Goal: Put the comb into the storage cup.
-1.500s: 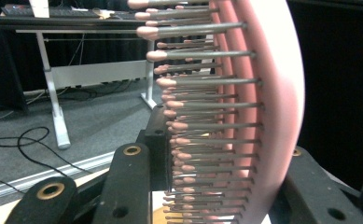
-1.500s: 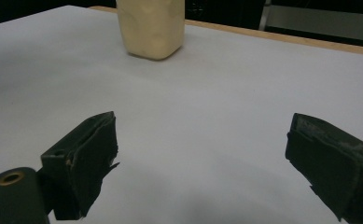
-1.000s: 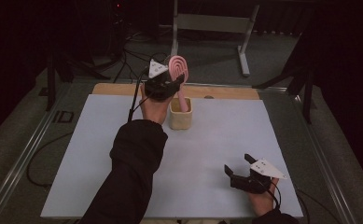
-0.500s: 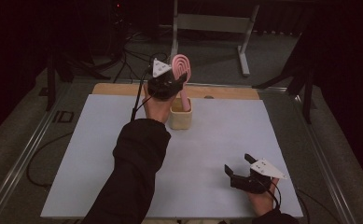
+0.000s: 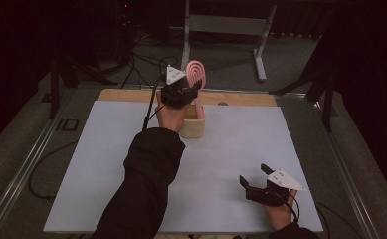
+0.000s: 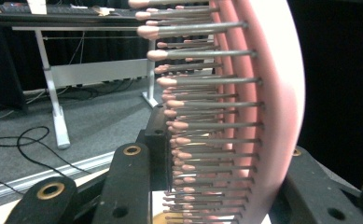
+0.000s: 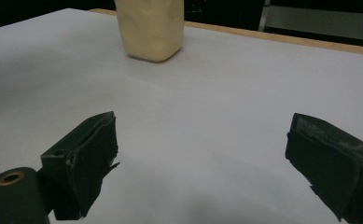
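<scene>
While the left gripper stands with its jaws clamped on the pink oval hairbrush with grey metal pins, the brush sits directly above the cream square holder, its handle reaching down into the opening. The step in hand appears to be either seating the brush in the holder or drawing it out; the pictures do not settle which. The right gripper rests on the white worktop, well in front of the holder, jaws apart and empty. The next move calls for a straight vertical path, lest the holder tip.
</scene>
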